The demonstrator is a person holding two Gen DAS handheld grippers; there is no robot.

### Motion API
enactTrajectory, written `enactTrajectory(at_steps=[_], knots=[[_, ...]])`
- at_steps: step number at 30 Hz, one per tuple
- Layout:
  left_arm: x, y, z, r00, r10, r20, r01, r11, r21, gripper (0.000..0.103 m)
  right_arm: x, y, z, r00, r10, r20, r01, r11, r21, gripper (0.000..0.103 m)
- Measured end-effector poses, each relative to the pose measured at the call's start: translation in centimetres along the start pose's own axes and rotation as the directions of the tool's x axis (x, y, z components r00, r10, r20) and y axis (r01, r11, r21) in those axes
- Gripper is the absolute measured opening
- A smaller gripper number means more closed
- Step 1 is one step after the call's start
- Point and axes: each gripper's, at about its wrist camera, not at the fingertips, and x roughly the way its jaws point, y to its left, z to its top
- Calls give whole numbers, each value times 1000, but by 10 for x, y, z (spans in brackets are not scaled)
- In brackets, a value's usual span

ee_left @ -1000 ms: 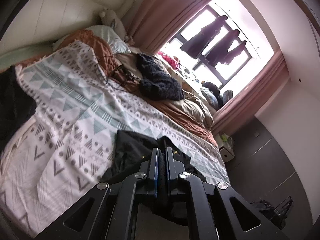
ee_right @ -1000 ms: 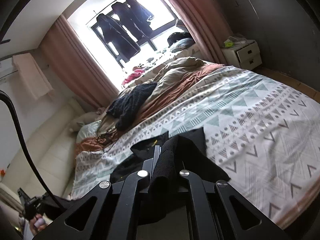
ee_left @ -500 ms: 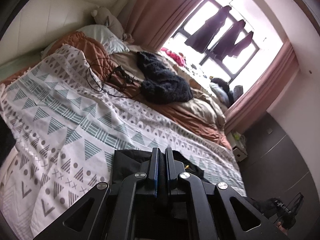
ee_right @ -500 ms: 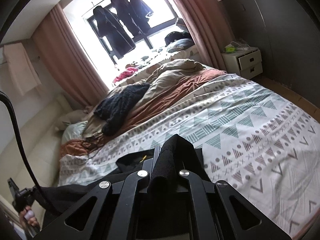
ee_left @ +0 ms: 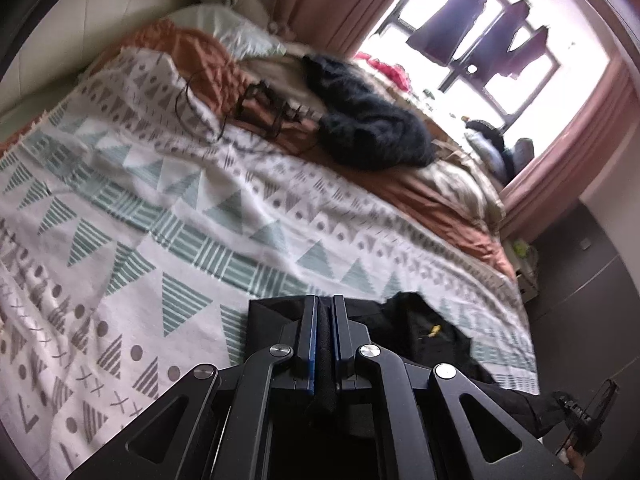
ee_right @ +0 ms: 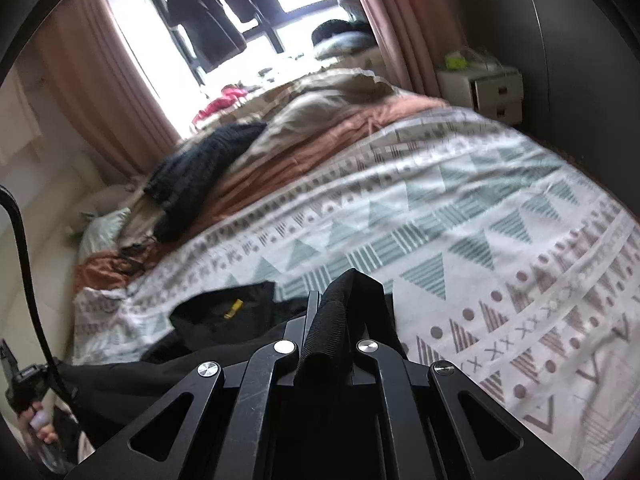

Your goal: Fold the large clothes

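A black garment [ee_left: 424, 332] with a small yellow tag lies at the near edge of the patterned bedspread [ee_left: 160, 216]. My left gripper [ee_left: 323, 308] is shut on one edge of it, black cloth pinched between the blue-lined fingers. In the right wrist view the same black garment [ee_right: 224, 312] spreads to the left, and my right gripper [ee_right: 348, 292] is shut on a ribbed black fold that bulges up between its fingers. The cloth stretches between both grippers, low over the bedspread [ee_right: 480, 240].
A dark knitted piece [ee_left: 372, 120] and tangled cables [ee_left: 260, 108] lie further up the bed on a rust-brown quilt [ee_right: 304, 152]. White nightstand [ee_right: 484, 88] stands by the dark wardrobe. Coats hang at the window [ee_left: 492, 36]. A person's hand [ee_right: 36, 424] holds the other gripper's handle at lower left.
Both grippers have travelled forward over the bed and sunk lower, carrying the black garment with them. More of it now rests on the bedspread; both grips stay closed.
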Motion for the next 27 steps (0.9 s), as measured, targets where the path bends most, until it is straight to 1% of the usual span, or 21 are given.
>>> enactTrajectory(at_steps=[4, 6, 9, 10, 11, 12, 13, 14, 15, 16, 17, 19, 20, 23, 27], knots=[[38, 10, -4, 998, 45, -48, -45, 999, 3, 6, 39, -9, -9, 998, -33, -56, 33, 999, 3, 3], [53, 16, -5, 997, 50, -57, -51, 999, -6, 6, 58, -13, -12, 996, -45, -75, 45, 999, 5, 3], [71, 19, -4, 997, 51, -56, -52, 998, -22, 7, 75, -14, -10, 996, -50, -78, 51, 999, 7, 3], [76, 18, -4, 997, 44, -56, -46, 999, -24, 9, 82, -14, -8, 995, -62, -79, 63, 998, 9, 3], [79, 17, -3, 997, 55, -60, -56, 998, -24, 15, 87, -14, -7, 993, -86, -83, 88, 996, 11, 4], [84, 16, -2, 994, 74, -79, -76, 997, -20, 19, 92, -14, -5, 990, -112, -89, 113, 993, 14, 8], [88, 15, -2, 992, 76, -103, -78, 997, -18, 32, 96, -15, -4, 988, -124, -93, 126, 992, 14, 13], [90, 15, -1, 990, 66, -123, -69, 998, -15, 49, 100, -15, -3, 985, -135, -105, 137, 991, 12, 36], [90, 15, 0, 990, 60, -127, -62, 998, -13, 56, 102, -15, -2, 982, -145, -120, 147, 989, 10, 65], [86, 14, 0, 993, 49, -111, -50, 999, -10, 63, 101, -15, -3, 983, -140, -121, 142, 990, 12, 74], [80, 13, 0, 996, 41, -84, -41, 999, -4, 67, 97, -16, -4, 987, -125, -105, 128, 992, 15, 77], [72, 14, -1, 997, 41, -58, -41, 999, 3, 73, 89, -16, -7, 990, -109, -88, 109, 994, -2, 77], [70, 15, -2, 998, 39, -54, -39, 999, 3, 74, 88, -16, -8, 989, -117, -95, 117, 993, -14, 77], [65, 21, -8, 996, 45, -80, -44, 999, 14, 74, 86, -22, -18, 982, -135, -130, 130, 991, -44, 77], [60, 29, -28, 987, 105, -126, -93, 991, 99, 74, 81, -28, -37, 970, -162, -182, 144, 984, -109, 77]])
